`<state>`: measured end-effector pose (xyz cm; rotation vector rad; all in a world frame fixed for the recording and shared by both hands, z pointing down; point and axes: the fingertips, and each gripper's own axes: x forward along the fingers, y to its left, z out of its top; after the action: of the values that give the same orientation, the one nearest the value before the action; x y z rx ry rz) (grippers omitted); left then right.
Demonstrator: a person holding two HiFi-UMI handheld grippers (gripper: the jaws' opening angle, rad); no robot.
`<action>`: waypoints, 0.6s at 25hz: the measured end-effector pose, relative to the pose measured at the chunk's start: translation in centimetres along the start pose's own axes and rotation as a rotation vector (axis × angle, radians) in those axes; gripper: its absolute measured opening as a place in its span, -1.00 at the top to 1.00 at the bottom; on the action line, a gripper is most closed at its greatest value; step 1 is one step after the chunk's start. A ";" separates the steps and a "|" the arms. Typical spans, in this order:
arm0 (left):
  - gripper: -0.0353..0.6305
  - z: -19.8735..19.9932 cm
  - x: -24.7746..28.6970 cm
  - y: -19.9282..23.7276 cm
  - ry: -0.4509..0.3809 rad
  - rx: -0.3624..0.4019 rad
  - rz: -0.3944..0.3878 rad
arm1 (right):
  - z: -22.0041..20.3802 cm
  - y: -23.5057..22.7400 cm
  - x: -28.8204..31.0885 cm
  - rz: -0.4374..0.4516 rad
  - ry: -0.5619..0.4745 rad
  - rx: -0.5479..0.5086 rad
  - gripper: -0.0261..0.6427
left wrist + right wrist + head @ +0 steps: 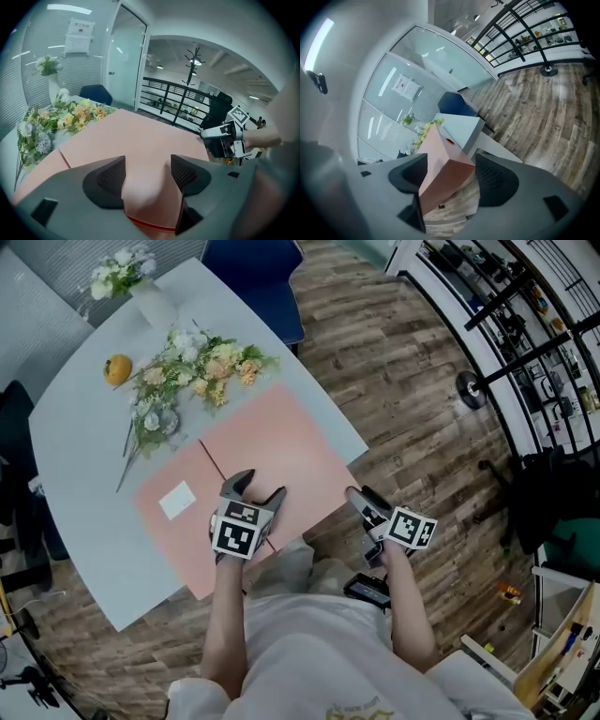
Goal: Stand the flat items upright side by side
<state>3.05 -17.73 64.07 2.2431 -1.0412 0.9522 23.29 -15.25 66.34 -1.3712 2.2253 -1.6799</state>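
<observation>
Two flat pink boards lie side by side on the grey table (75,446), the left one (183,531) and the right one (281,451), with a thin seam between them. My left gripper (261,488) hovers open over their near edge by the seam; in the left gripper view its jaws (147,171) frame bare pink surface (136,136). The right gripper (361,495) is off the table's right edge by the right board's near corner. Its jaws (450,173) stand open with that pink corner (440,164) between them. It also shows in the left gripper view (208,135).
A small white note (177,500) lies on the left board. Loose flowers (192,367), an orange (117,368) and a vase of flowers (150,301) sit at the table's far side. A blue chair (258,277) stands behind. Black shelving (525,315) lines the right.
</observation>
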 end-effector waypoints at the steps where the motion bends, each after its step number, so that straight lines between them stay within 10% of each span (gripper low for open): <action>1: 0.03 0.0 0.1 0.0 0.005 0.001 -0.001 | -0.1 -0.2 0.1 0.003 0.005 0.006 -0.02; 15: 0.03 0.1 1.2 -1.4 0.075 0.059 0.005 | -0.8 -1.6 1.5 0.103 0.026 0.119 -0.07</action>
<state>4.81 -17.49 64.73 2.2342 -0.9988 1.0737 22.94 -15.70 68.59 -1.1946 2.1307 -1.7730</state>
